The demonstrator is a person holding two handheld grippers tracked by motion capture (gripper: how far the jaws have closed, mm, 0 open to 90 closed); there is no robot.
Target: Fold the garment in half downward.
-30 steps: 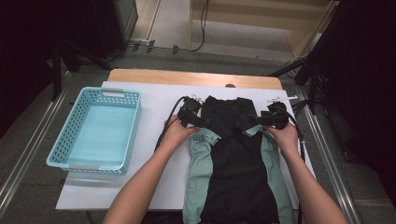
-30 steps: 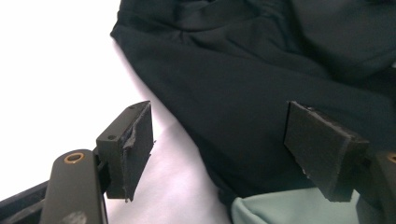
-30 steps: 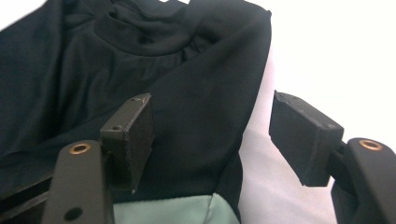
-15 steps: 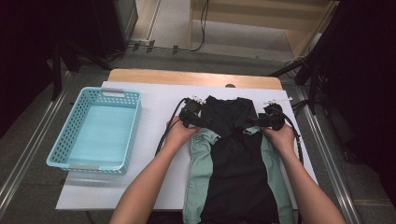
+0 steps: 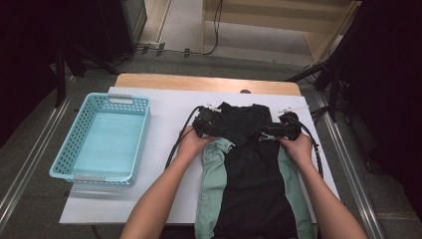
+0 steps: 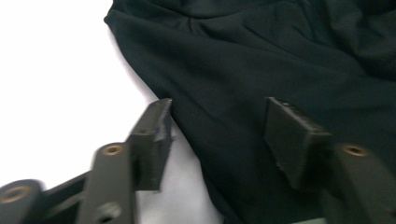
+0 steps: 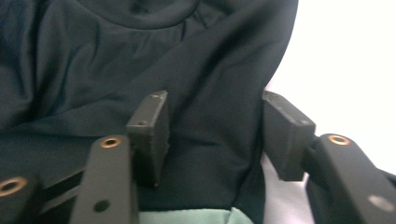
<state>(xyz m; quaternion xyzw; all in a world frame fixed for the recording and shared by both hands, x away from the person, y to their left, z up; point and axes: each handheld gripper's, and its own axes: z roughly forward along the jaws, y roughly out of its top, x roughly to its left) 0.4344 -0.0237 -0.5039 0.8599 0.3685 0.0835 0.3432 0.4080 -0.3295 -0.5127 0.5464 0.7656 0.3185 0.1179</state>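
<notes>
The black shirt (image 5: 246, 164) with its mint-green sleeves lies flat on the white sheet (image 5: 164, 124) that covers the table, toward the right edge and running from the middle of the sheet down to the near edge. Its collar end points at the far edge, and the green sleeves are folded in along both long sides of the body.

I have my left gripper (image 5: 208, 125) at the shirt's left shoulder and my right gripper (image 5: 282, 128) at its right shoulder, both near the collar end, a hand behind each one.

In the left gripper view, my left gripper (image 6: 217, 128) straddles the shirt's outer edge: one jaw stands on the white sheet right at the hem line, the other over the black cloth. The jaws have just been closing and stand about half open, with cloth between them, but I see no pinch on it yet.

In the right gripper view, my right gripper (image 7: 215, 128) mirrors this, one jaw over the black fabric, the other at the edge where cloth meets white sheet. These jaws have also just been closing, roughly half open, fabric lying between the pads without being clamped.

The light blue basket (image 5: 74, 149) sits near the left edge, well apart from the shirt.
</notes>
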